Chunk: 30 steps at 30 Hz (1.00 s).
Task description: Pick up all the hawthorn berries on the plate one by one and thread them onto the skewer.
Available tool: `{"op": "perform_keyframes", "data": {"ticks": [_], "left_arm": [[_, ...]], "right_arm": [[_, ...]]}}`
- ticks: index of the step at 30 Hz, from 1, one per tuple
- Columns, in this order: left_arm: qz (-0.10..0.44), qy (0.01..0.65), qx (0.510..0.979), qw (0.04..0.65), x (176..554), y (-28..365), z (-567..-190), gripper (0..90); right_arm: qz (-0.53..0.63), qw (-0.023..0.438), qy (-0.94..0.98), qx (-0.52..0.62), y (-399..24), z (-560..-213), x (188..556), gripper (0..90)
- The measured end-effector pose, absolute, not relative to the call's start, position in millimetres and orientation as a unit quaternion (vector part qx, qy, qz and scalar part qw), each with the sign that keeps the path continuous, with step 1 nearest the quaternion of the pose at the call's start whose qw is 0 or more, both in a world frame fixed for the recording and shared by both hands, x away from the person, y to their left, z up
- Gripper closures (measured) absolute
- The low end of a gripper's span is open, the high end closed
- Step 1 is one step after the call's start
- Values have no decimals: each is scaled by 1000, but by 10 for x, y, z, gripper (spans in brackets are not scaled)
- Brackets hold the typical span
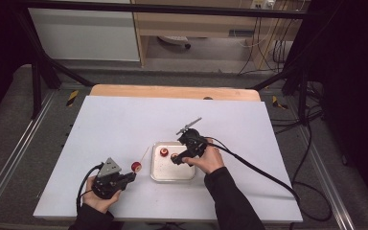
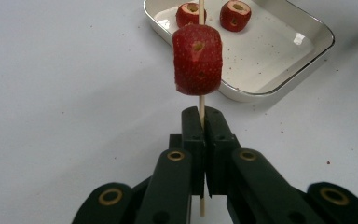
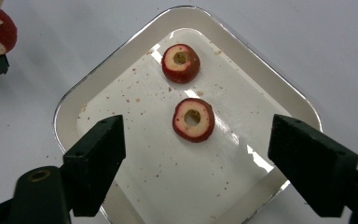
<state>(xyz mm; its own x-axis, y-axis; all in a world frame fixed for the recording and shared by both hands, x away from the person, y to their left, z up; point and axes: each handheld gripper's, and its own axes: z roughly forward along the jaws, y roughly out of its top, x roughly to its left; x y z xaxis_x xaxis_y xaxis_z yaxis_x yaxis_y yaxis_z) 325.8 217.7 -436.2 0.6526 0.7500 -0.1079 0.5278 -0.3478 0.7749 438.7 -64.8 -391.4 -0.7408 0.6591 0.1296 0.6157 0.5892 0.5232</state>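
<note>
No readable text, label, brand, number or sign anywhere I look; nothing legible on my tongs, the tray or the table cover.

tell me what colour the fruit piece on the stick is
Red with tiny pale speckles, the fruit piece on the stick shows best in the left gripper view.

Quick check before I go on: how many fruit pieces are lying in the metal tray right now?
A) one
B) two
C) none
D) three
B: the right gripper view shows two cored red fruit pieces lying in the tray; the third piece sits on the skewer held by the left claw, outside the tray.
</note>
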Motion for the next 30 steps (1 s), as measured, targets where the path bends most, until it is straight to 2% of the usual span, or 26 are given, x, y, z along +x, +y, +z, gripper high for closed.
{"op": "perform_keyframes", "data": {"ticks": [13,30], "left_arm": [[134,392,813,410,3261,2164,-4369,880],[133,391,814,409,3263,2163,-4370,880]], "right_arm": [[230,-6,896,380,-448,-4067,4611,414],[217,-31,887,407,-433,-4175,4698,586]]}}
